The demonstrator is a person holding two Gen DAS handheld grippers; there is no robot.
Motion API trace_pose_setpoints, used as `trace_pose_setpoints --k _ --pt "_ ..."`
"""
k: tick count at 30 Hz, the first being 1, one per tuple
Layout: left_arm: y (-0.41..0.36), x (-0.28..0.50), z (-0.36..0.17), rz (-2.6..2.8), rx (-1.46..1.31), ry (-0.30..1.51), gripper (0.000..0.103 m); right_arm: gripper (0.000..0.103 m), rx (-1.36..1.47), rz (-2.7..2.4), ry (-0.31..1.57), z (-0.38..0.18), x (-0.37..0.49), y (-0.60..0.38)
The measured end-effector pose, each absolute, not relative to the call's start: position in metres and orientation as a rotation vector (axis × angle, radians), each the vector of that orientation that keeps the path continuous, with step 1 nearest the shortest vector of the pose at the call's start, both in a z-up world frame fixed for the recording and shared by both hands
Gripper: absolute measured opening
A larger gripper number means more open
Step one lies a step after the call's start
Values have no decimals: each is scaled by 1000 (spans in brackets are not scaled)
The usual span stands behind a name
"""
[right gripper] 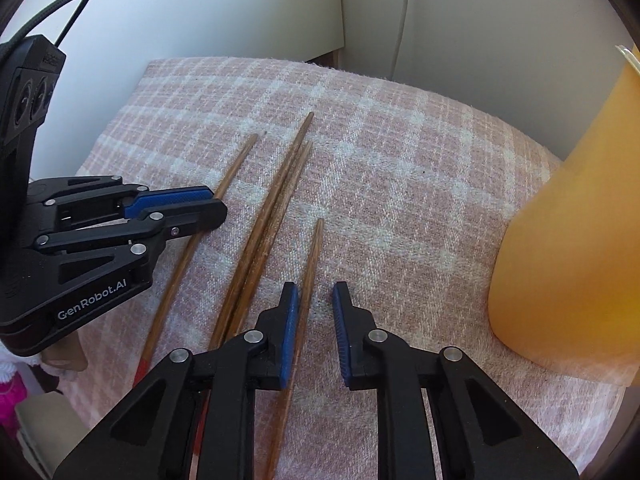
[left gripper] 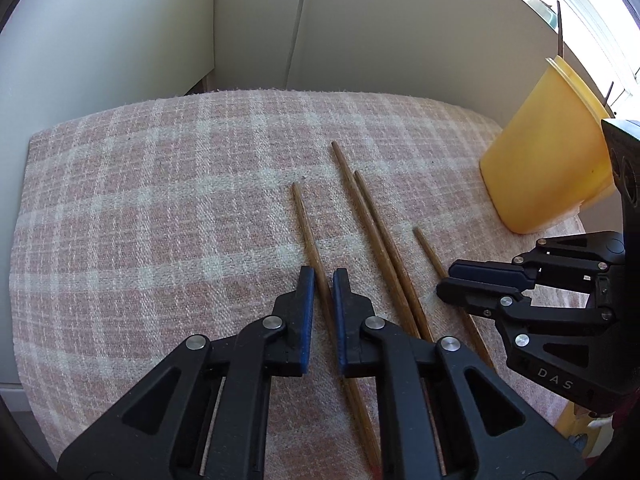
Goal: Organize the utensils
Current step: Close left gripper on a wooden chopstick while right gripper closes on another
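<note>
Several brown wooden chopsticks lie on a pink checked cloth (left gripper: 160, 184). My left gripper (left gripper: 320, 274) is open and straddles the leftmost chopstick (left gripper: 306, 224), low over the cloth. My right gripper (right gripper: 316, 288) is open just above the rightmost chopstick (right gripper: 314, 252), which runs by its left pad. A pair of chopsticks (left gripper: 372, 220) lies between them. The right gripper shows in the left wrist view (left gripper: 452, 278), and the left gripper shows in the right wrist view (right gripper: 216, 204). A yellow cup (left gripper: 548, 160) stands at the right and holds dark sticks.
The cloth-covered surface (right gripper: 400, 152) ends against white walls at the back and left. A cable (left gripper: 298, 20) hangs down the wall. A window is at the far right. The yellow cup (right gripper: 572, 240) stands close to my right gripper's right side.
</note>
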State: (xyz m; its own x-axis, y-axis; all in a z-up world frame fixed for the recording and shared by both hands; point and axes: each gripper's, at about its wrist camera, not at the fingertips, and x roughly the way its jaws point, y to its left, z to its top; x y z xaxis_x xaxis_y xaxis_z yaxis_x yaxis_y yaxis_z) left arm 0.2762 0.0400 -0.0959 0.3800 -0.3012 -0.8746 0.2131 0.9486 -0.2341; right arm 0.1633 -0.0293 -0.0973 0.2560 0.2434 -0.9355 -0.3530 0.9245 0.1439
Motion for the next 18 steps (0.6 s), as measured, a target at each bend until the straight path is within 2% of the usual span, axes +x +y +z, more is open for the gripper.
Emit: trace_pose_setpoints --k 4,15,18 --pt "52 259 -94 -326 -123 1119 6 5 -72 414 1249 -95 163 -33" --pt "92 218 -72 -331 -168 1052 4 5 -16 421 1200 -74 145 -56" --pt "101 189 -40 -339 -169 999 4 5 4 431 1158 -59 135 -68"
